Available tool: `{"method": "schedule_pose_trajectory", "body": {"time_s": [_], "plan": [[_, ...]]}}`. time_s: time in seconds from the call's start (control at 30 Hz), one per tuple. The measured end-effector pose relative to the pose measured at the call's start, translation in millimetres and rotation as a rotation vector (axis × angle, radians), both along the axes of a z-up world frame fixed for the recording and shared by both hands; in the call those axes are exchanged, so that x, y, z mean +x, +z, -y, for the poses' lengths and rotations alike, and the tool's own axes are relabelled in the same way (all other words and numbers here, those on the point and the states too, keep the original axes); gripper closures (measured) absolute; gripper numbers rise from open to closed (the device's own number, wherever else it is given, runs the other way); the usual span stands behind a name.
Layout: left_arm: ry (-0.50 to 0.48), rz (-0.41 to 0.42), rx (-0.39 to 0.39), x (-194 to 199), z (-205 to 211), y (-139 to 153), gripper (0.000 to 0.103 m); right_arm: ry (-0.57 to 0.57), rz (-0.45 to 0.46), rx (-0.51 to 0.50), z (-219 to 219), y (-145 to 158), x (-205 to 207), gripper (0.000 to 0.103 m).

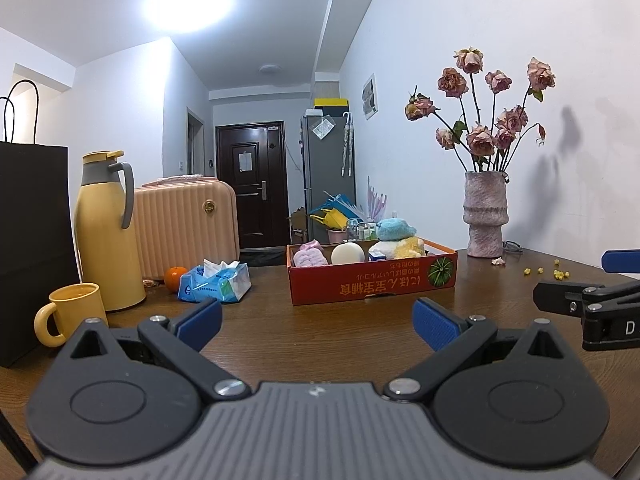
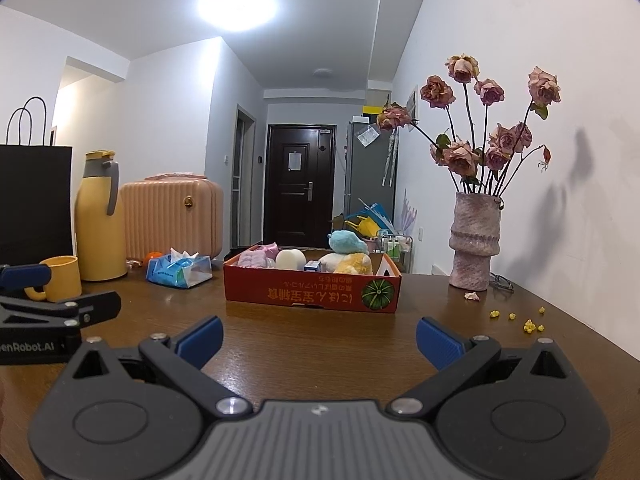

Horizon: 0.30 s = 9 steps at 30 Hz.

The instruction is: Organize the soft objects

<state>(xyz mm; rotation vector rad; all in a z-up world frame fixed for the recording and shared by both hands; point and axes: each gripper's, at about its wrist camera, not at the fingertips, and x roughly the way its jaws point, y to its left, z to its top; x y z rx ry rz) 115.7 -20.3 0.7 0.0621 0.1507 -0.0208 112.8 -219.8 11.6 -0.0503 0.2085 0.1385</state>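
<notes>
So from the left wrist view, the left gripper [image 1: 318,322] sits spread wide open over the wooden surface [image 1: 328,344] with nothing between its blue pads. Straight beyond it is the red cardboard box [image 1: 372,282], and that's where all the soft stuff is: a pink fluffy thing [image 1: 309,256] at the left end of the box, a white round sponge-looking ball [image 1: 347,254] next to it, then a white-and-yellow plush [image 1: 402,248] with a blue plush [image 1: 395,229] piled on top. A small carton [image 1: 376,256] pokes up in the middle. Left of the box there's a blue tissue pack [image 1: 216,283], an orange [image 1: 175,278], a yellow thermos [image 1: 107,232] and a yellow mug [image 1: 72,312]. Right of the box, a pink vase [image 1: 485,216] holds dried roses [image 1: 486,112].

Over on the right wrist view, the right gripper [image 2: 319,334] is also wide open and empty, facing the same box [image 2: 312,290]. Same contents: pink thing [image 2: 256,258], white ball [image 2: 290,259], yellowish plush [image 2: 350,264], blue plush [image 2: 347,242] on top. The vase [image 2: 474,240] stands right of the box, with little yellow bits [image 2: 530,326] scattered nearby.
</notes>
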Motion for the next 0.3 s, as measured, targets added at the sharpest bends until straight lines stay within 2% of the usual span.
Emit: {"method": "schedule_pose_trajectory", "body": {"time_s": [0.3], "plan": [[-0.021, -0.012, -0.008, 4.2, -2.4, -4.5, 0.000, -0.003, -0.007, -0.003, 0.0, -2.9, 3.2, 0.000]]}}
